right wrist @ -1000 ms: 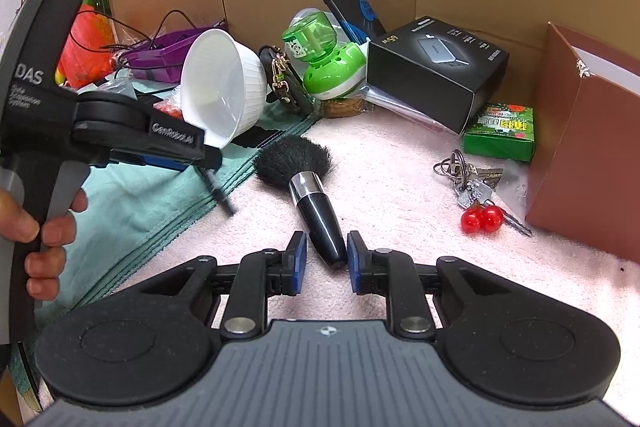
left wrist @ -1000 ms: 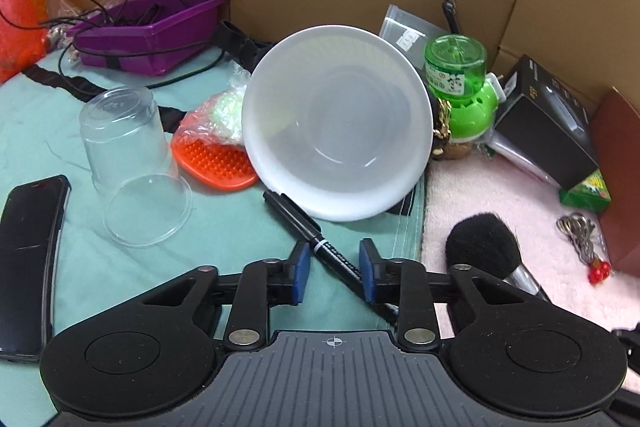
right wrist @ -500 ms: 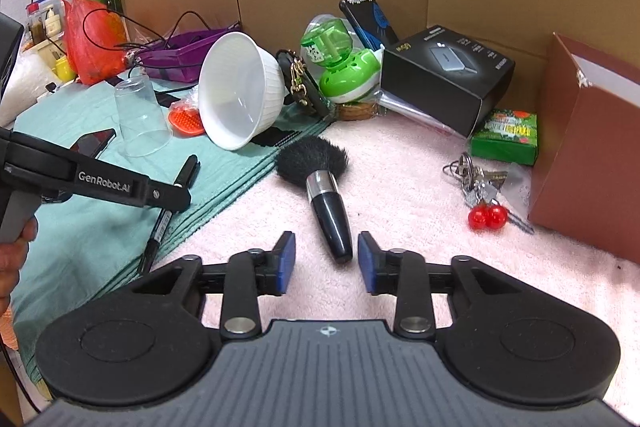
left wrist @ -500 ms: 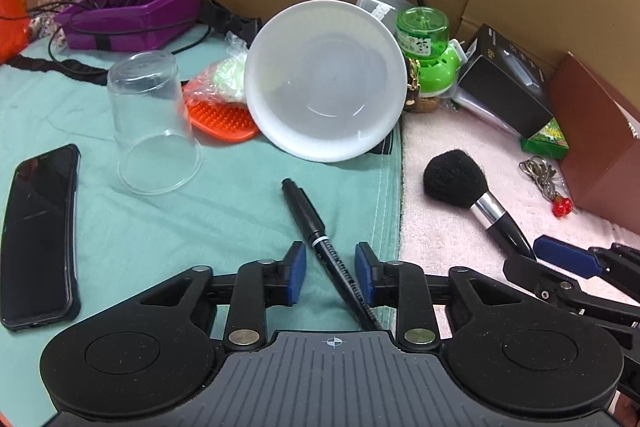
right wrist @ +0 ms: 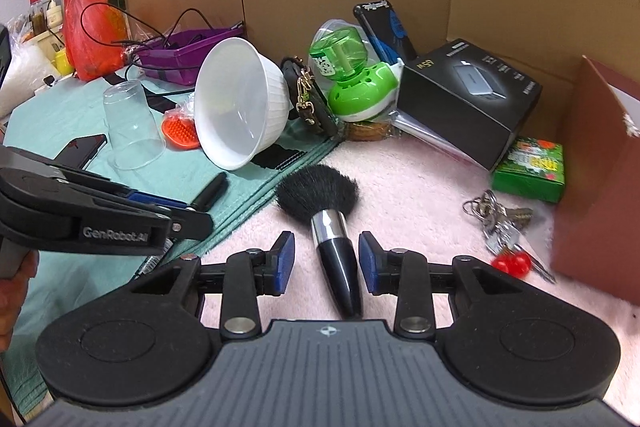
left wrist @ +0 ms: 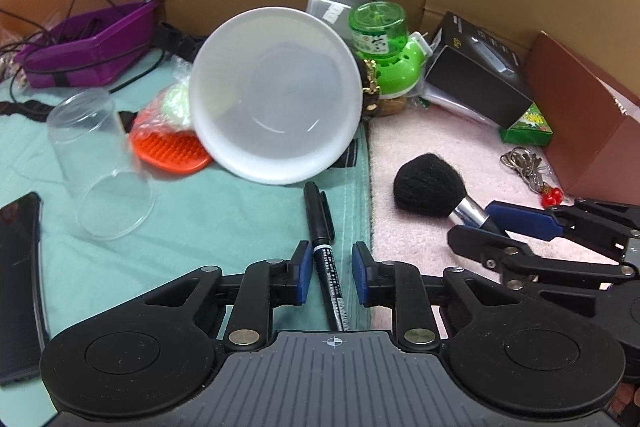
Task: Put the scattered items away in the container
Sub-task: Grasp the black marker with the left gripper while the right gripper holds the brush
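A black marker (left wrist: 322,231) lies on the green cloth, its barrel between the open jaws of my left gripper (left wrist: 331,272); the pads do not touch it. A black makeup brush (right wrist: 326,211) lies on the pink towel, its handle between the open jaws of my right gripper (right wrist: 326,262), also untouched. A white bowl (left wrist: 276,95) leans tilted on its side behind the marker. The marker (right wrist: 208,193) also shows in the right wrist view, next to the left gripper (right wrist: 188,217).
A clear cup (left wrist: 98,163) lies on the cloth beside an orange scrubber (left wrist: 172,147) and a dark phone (left wrist: 18,267). A purple tray (left wrist: 88,47), green dispenser (left wrist: 386,51), black box (right wrist: 470,93), green box (right wrist: 530,167), keys (right wrist: 500,223) and brown box (right wrist: 596,167) stand before cardboard walls.
Both grippers have opened wider and settled lower. The left one has lined up over the marker; the right one has moved forward so the brush handle lies between its jaws.
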Demonstrator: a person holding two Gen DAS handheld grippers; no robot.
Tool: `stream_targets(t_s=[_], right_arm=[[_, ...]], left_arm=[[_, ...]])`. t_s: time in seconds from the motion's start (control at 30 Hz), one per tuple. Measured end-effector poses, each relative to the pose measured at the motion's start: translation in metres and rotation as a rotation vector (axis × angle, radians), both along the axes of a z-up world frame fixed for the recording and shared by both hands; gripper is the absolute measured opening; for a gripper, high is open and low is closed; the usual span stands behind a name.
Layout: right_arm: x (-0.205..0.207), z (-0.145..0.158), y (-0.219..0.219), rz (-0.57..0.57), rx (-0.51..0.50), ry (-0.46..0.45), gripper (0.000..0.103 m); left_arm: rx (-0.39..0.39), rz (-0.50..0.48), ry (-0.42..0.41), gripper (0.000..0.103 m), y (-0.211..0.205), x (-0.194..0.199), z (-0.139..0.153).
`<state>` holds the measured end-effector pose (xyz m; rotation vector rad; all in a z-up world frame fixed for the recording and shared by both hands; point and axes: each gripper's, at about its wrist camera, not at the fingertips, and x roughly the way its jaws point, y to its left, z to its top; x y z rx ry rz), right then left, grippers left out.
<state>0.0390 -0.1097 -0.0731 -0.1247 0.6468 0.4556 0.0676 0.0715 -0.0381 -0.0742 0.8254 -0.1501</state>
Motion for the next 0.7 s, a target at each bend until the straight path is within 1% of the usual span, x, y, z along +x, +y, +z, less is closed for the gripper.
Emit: stream_targets(t_s=[0.03, 0.13, 0.2, 0.33, 0.37, 0.47, 0.5, 0.6, 0.7], right_arm=[[0.002, -0.001, 0.001, -0.002, -0.003, 0.003, 0.039], [0.008, -0.005, 0.002, -0.007, -0.007, 0.02, 0.039], [0.01, -0.006, 0.001, -0.007, -0.004, 0.025, 0.039], [0.012, -0.007, 0.004, -0.008, -0.009, 0.017, 0.039], [0.012, -0.007, 0.005, -0.006, -0.012, 0.015, 0.038], [0.012, -0.007, 0.006, -0.005, -0.01, 0.014, 0.038], [0.012, -0.007, 0.006, -0.006, -0.005, 0.017, 0.038], [0.012, -0.006, 0.005, -0.01, -0.003, 0.019, 0.038], [0.011, -0.007, 0.005, -0.012, -0.002, 0.018, 0.038]], left_arm=[[0.003, -0.003, -0.001, 0.041, -0.002, 0.001, 0.0], [0.012, -0.019, -0.005, 0.041, -0.003, 0.0, -0.001], [0.0, -0.022, -0.004, 0.039, 0.0, 0.0, -0.001], [-0.017, -0.006, 0.002, 0.022, 0.004, 0.002, -0.001], [-0.025, -0.003, 0.003, 0.02, 0.005, 0.002, -0.001], [-0.067, 0.017, 0.009, 0.022, 0.011, 0.002, -0.001], [-0.089, 0.025, 0.013, 0.026, 0.013, 0.001, -0.001], [-0.149, 0.049, 0.024, 0.026, 0.022, -0.001, -0.002], [-0.177, 0.07, 0.026, 0.026, 0.027, -0.001, -0.003]])
